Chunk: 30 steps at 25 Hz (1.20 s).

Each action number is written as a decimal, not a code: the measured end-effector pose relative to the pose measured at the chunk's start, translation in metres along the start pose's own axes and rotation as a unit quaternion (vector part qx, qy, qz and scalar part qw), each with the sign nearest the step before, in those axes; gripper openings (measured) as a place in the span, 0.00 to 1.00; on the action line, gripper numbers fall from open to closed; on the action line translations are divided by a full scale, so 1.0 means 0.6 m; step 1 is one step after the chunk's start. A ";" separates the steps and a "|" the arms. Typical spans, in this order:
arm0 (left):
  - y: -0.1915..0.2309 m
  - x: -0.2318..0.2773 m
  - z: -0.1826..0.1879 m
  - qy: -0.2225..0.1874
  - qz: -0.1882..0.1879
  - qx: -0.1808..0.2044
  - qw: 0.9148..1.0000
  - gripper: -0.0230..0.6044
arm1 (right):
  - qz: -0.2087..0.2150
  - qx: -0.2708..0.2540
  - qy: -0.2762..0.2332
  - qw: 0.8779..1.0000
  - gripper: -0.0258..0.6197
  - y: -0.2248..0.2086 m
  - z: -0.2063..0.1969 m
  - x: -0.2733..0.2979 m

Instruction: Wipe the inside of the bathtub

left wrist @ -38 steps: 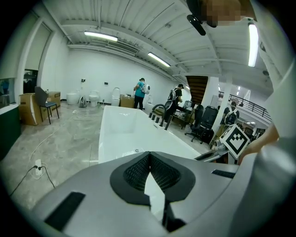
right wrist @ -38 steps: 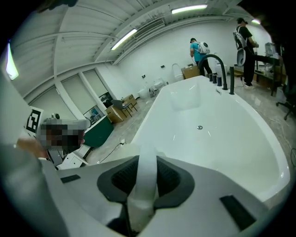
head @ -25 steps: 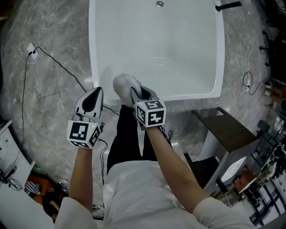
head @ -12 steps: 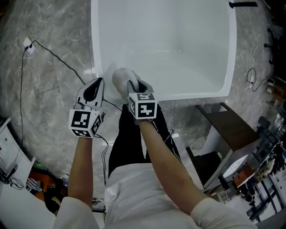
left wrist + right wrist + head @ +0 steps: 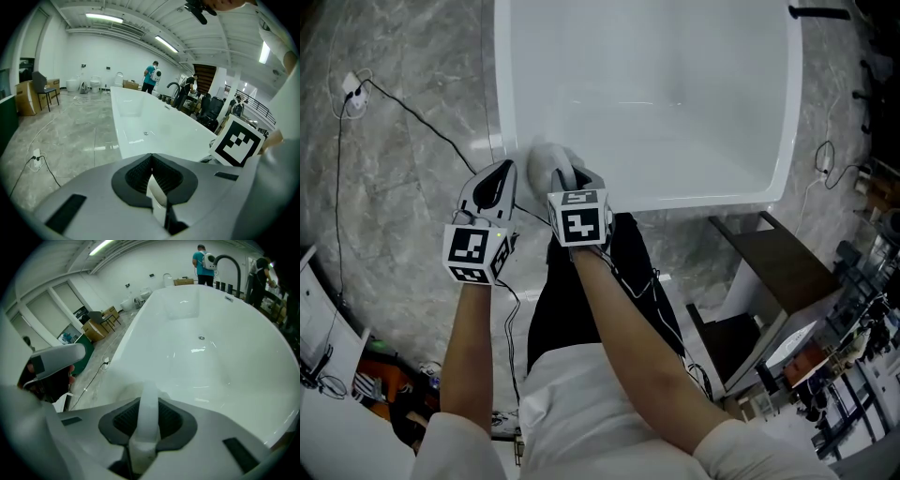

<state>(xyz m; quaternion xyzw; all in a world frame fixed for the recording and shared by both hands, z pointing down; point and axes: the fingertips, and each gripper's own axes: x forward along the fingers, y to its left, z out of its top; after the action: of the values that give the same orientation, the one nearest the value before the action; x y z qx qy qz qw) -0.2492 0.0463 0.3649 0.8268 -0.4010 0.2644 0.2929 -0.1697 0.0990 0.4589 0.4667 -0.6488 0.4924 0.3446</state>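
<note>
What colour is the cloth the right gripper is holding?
White, like the bathtub; the cloth shows best in the head view.

Both forearms reach fwd side by side, L gripper (image 5: 501, 174) w/ jaws together, R gripper (image 5: 569, 178) just beside it, jaws clamped on white cloth (image 5: 544, 161).

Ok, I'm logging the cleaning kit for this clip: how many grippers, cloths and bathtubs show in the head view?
grippers: 2, the left gripper and the right gripper
cloth: 1, held in the right gripper's fingers
bathtub: 1
Total: 4
</note>
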 end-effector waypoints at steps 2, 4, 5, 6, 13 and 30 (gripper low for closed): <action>0.000 0.001 -0.006 0.001 -0.003 -0.001 1.000 0.06 | 0.006 -0.026 0.015 1.000 0.19 0.009 -0.002 0.001; -0.001 0.001 -0.009 0.003 -0.005 0.000 1.000 0.06 | 0.012 -0.061 0.032 0.998 0.19 0.014 -0.004 0.002; -0.002 0.002 -0.010 0.002 -0.005 0.000 1.000 0.06 | 0.013 -0.077 0.039 0.996 0.19 0.014 -0.004 0.003; -0.002 0.002 -0.010 0.002 -0.005 0.000 1.000 0.06 | 0.013 -0.093 0.045 0.995 0.19 0.013 -0.005 0.003; -0.015 0.015 -0.009 0.000 -0.017 0.001 1.000 0.06 | 0.019 -0.130 0.072 0.989 0.19 0.001 -0.010 0.010; -0.073 0.055 -0.005 0.004 -0.066 0.014 0.998 0.06 | -0.011 -0.125 0.080 0.989 0.19 -0.080 -0.016 -0.013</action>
<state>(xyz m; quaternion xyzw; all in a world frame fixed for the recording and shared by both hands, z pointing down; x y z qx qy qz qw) -0.1961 0.0540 0.3770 0.8545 -0.3408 0.2532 0.2994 -0.1217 0.1067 0.4698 0.3861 -0.6704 0.4396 0.4562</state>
